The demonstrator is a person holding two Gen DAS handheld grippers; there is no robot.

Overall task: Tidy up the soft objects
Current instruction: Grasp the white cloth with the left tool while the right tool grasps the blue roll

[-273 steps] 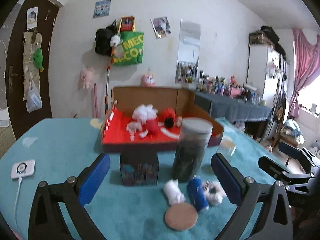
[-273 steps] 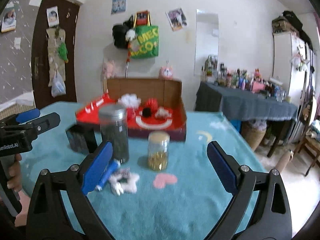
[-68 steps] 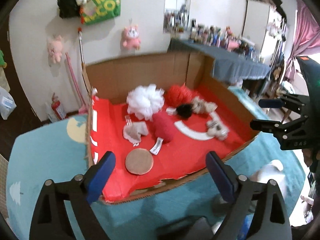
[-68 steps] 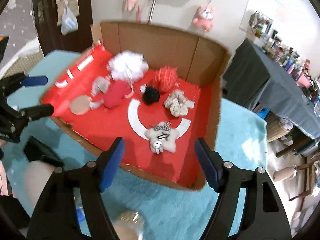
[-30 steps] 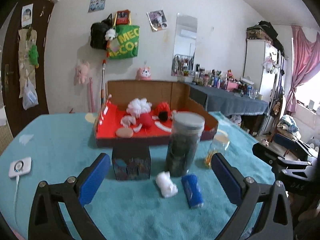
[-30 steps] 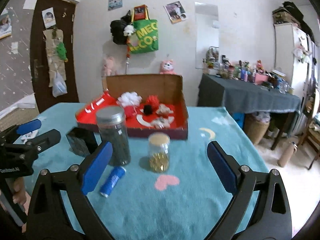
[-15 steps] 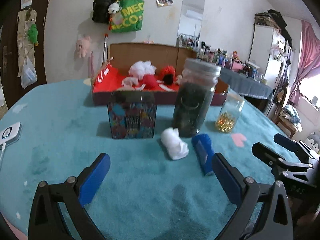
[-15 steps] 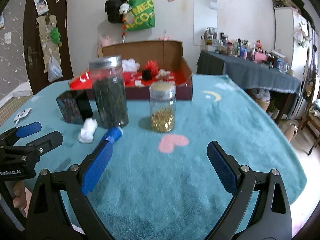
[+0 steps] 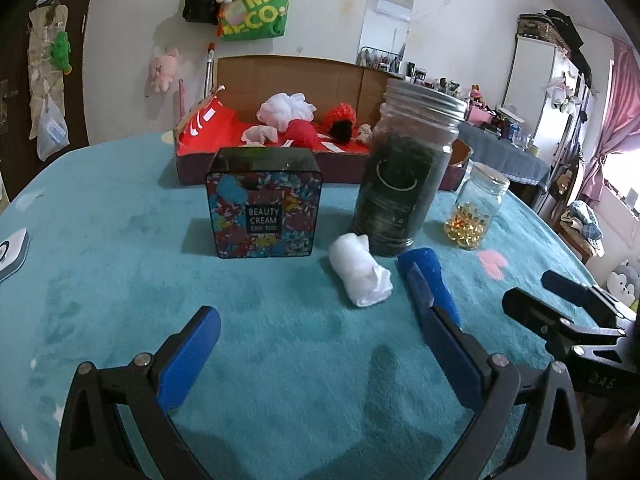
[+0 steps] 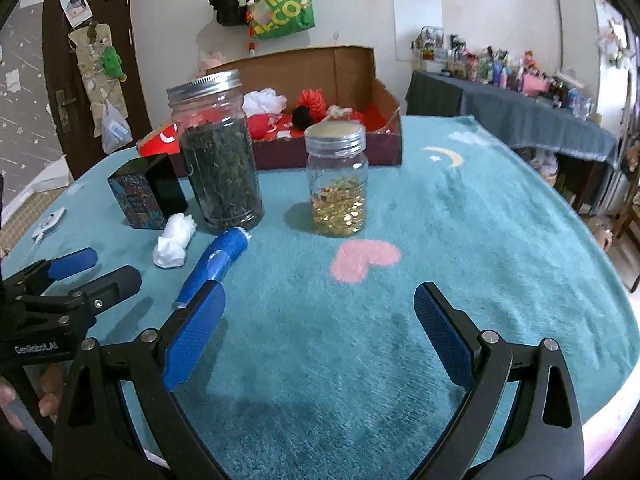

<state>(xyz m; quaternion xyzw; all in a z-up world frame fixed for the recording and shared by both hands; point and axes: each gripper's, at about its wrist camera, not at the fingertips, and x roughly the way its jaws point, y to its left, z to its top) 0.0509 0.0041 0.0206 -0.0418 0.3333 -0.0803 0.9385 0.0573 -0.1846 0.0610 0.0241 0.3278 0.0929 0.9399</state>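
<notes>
We hold left gripper [image 9: 316, 344] and right gripper [image 10: 316, 320] spread wide, empty. White soft bundle [image 9: 360, 274] lies mid-table, touching tall jar [image 9: 404, 168], beside blue roll [image 9: 430, 284]. Risk: grabbing bundle may knock jar over.

Box [image 9: 288, 70] floor: front part hidden behind tin [image 9: 264, 208] and tall jar [image 9: 404, 176] in left view; items there not visible. Beige item [image 9: 365, 131] in box mostly hidden by tall jar, identity unclear. Blue roll [image 9: 430, 280]: near end covered by left gripper finger [image 9: 452, 348]. White device [image 9: 12, 248] cut by left edge. Hand [image 10: 24, 396] on left gripper [image 10: 84, 270] cut by frame corner, partly hidden in right view. Tin label illegible in right view. Side-table clutter [image 10: 500, 66] too small to identify.
</notes>
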